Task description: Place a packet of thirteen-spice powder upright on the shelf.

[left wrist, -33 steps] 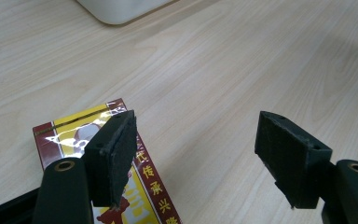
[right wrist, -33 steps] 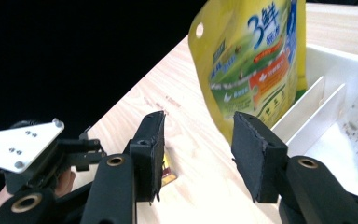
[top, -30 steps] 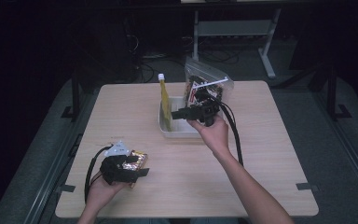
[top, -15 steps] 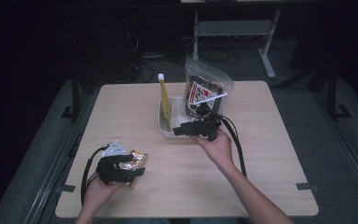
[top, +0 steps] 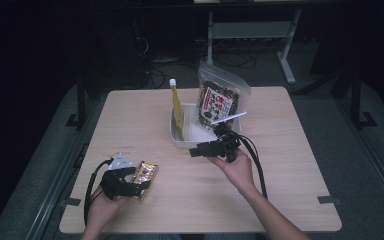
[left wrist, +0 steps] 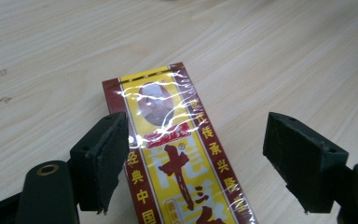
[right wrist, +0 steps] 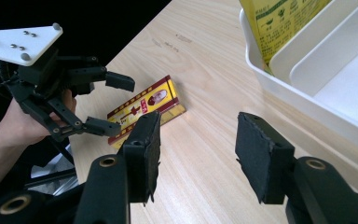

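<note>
Left tool (top: 141, 184) sat at the counter's (top: 290, 150) 7 o'clock corner, tips pointing toward 2 o'clock, straddling the near end of the box (top: 145, 173). Box: red and yellow, film-wrapped, lying flat on the counter. In the left gripper view the box (left wrist: 177, 158) ran up between the jaws; the left pad (left wrist: 105, 156) was at the box's edge, contact I could not tell, while the right pad stood well clear. Jaws wide and had just been opening further; no grip on the box.

Right tool (top: 196, 151) hovered near counter centre, just at 6 o'clock of the tray (top: 179, 140), tips pointing toward 9 o'clock. Its jaws stood partly apart with nothing between them. In the right gripper view the box (right wrist: 147, 108) lay beyond them, with the left tool (right wrist: 114, 105) over its far end.

White tray held a yellow bottle (top: 176, 107) upright at its 9 o'clock side and a snack bag (top: 219, 102) at its 2 o'clock side.
</note>
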`<state>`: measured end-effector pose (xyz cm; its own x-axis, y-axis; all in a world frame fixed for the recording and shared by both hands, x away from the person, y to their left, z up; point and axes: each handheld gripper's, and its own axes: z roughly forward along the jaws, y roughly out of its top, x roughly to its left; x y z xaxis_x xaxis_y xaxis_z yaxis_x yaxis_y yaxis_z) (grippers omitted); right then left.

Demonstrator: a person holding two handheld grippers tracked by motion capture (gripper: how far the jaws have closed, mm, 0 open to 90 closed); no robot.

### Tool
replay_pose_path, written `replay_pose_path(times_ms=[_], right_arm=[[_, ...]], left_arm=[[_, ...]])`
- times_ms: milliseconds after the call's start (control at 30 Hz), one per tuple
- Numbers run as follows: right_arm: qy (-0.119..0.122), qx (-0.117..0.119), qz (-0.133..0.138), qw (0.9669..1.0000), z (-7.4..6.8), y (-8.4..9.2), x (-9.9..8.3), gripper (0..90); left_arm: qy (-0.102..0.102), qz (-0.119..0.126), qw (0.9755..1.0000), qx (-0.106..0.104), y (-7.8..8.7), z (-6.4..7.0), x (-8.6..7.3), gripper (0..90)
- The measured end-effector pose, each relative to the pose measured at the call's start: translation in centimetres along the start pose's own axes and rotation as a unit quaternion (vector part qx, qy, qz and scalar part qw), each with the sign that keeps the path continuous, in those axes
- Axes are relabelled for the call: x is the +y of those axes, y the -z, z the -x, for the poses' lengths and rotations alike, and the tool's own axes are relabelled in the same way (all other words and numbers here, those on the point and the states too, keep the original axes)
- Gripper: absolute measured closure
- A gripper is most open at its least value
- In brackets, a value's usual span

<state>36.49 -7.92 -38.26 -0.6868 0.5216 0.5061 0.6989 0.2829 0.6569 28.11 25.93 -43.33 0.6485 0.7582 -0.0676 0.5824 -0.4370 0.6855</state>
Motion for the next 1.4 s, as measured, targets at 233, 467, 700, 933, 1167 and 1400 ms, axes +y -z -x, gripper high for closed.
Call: replay_pose_path(times_ms=[233, 467, 700, 933, 1167, 1400], right_arm=[[-0.001, -0.001, -0.001, 1.0000, 0.1, -0.2, -0.4, 48.1], [-0.002, 0.001, -0.004, 1.0000, 0.0, -0.4, -0.6, 47.3], [0.001, 0.002, -0.008, 1.0000, -0.1, -0.7, -0.7, 46.5], [0.000, 0.000, -0.013, 0.9999, -0.2, -0.9, -0.7, 46.0], [0.003, -0.001, -0.020, 0.9998, -0.2, -1.1, -0.7, 45.0], [-0.001, 0.006, -0.034, 0.9994, -0.1, -1.3, -0.6, 40.4]], left_arm=[[-0.004, -0.021, 0.9996, 0.020, -0.6, 0.0, -0.3, 21.7], [-0.002, -0.036, 0.9989, 0.028, -1.1, 0.0, -0.5, 23.0], [-0.001, -0.047, 0.9983, 0.033, -1.5, 0.0, -0.5, 23.4], [-0.008, -0.058, 0.9974, 0.041, -2.0, 0.3, -0.4, 22.9], [-0.012, -0.075, 0.9964, 0.038, -2.5, 0.6, -0.2, 29.8], [-0.022, -0.081, 0.9959, 0.034, -2.6, 0.9, 0.2, 31.7]])
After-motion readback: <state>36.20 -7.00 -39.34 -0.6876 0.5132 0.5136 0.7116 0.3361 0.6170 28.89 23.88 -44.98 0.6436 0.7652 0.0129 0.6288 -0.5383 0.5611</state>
